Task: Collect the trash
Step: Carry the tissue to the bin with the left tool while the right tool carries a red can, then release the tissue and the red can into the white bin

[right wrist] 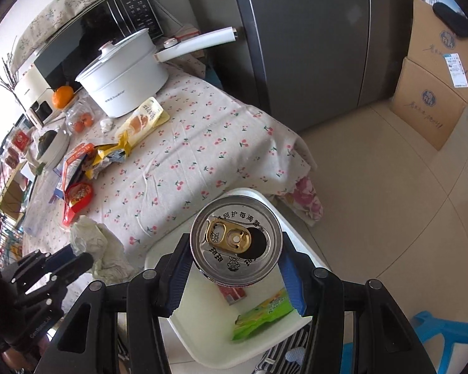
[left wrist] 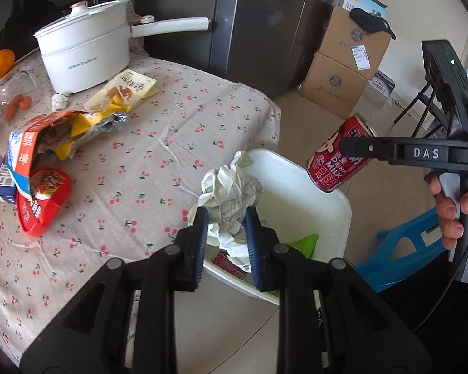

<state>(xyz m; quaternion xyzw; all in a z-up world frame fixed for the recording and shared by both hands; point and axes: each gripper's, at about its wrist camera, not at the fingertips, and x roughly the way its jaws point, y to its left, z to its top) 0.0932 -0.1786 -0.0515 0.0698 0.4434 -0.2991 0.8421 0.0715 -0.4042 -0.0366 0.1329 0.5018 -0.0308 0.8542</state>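
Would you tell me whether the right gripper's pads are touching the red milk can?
Touching. In the right wrist view, the right gripper has a blue pad against each side of the red milk can, holding it above the white bin.

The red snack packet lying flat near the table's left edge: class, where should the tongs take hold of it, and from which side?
Grip the red snack packet by its near rim, coming from above. It lies flat on the tablecloth, and a torn carton overlaps its far end, so only the near edge is free to pinch.
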